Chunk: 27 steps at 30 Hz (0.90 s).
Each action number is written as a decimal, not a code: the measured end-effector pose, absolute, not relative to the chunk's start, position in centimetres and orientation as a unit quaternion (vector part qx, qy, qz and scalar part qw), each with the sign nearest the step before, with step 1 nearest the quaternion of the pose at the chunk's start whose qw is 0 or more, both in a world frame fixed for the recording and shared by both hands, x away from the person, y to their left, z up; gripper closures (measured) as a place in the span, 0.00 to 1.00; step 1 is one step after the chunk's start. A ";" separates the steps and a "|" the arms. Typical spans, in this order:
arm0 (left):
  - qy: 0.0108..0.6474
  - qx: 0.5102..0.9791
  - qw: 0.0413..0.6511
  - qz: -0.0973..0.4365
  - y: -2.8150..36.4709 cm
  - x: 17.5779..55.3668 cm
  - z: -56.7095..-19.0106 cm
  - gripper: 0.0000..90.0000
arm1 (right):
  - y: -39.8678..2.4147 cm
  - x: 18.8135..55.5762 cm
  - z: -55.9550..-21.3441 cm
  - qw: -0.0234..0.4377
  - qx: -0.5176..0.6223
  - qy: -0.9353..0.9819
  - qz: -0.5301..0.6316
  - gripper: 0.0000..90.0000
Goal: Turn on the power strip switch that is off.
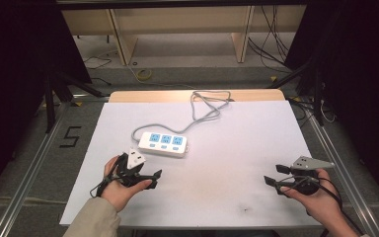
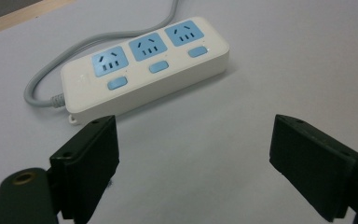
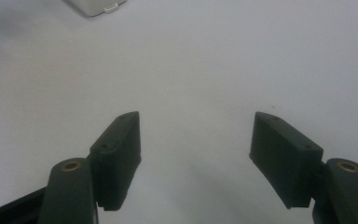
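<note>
So far, nothing is done to the power strip [image 1: 163, 144]: it lies flat on the white table [image 1: 237, 163], a little left of the middle, with its three blue sockets facing up and all of them empty. Its grey cable [image 1: 205, 111] runs from the left end, loops toward the far edge of the table and goes off there. No plug is visible on the table, so I judge that the work is at its very beginning.

Your left gripper [image 1: 145, 177] is the one near to the strip, just in front of its left end but not touching it. In the left gripper view the jaws stand wide apart and hold nothing, with the power strip [image 2: 144, 65] beyond them. Your right gripper [image 1: 272, 181] is well apart, at the right side of the table, also spread wide and empty.

What is left is the whole approach and grasp.
</note>
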State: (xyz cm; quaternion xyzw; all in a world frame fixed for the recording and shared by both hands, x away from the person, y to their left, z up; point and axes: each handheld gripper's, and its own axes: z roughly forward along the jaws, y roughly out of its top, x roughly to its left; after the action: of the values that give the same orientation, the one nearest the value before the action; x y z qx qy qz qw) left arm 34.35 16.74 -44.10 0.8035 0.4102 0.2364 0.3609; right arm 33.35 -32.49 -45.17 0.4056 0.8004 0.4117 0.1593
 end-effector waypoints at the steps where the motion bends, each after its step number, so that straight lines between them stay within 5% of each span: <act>1: 0.412 0.802 0.361 0.236 16.9 34.2 -44.2 0.17 | -32.5 33.4 -45.2 0.159 0.406 0.800 0.412 0.38; 27: 0.429 0.803 0.352 0.218 18.5 31.8 -45.5 0.17 | -32.5 33.5 -45.3 0.158 0.405 0.804 0.406 0.38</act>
State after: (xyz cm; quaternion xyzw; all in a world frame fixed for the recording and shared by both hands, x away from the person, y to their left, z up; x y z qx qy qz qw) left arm 31.84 18.54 -45.50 0.8026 0.4291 0.2181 0.3522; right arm 33.52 -32.46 -45.35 0.4051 0.8036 0.4065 0.1576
